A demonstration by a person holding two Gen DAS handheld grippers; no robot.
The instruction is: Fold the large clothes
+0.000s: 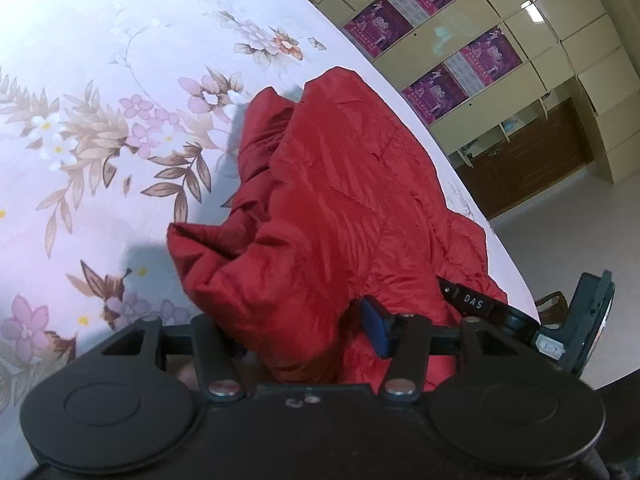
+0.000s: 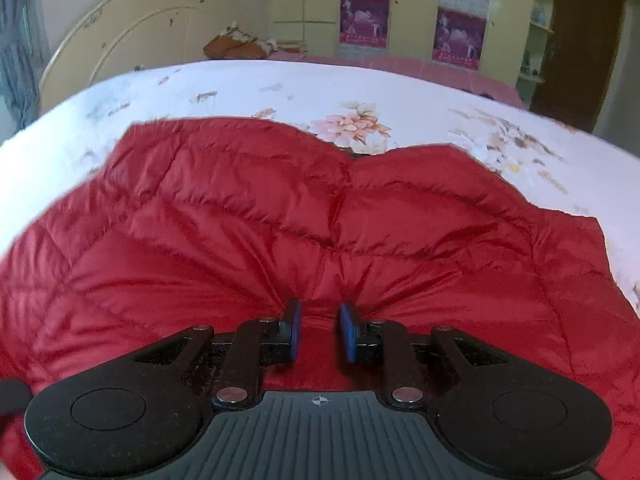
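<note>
- A red quilted jacket is spread on the bed, over a floral sheet.
- A bunched fold is clamped in the left gripper.
- Jacket fabric is pinched by the right gripper.

Shiny quilted cloth on a soft printed sheet

The red jacket is smooth, slightly glossy quilted fabric; the bed sheet is matt flowered cloth; the wardrobe doors look glossy.

The left tongs' left fingertip is buried under the red jacket — the jacket runs off the right wrist view's lower edges
</note>
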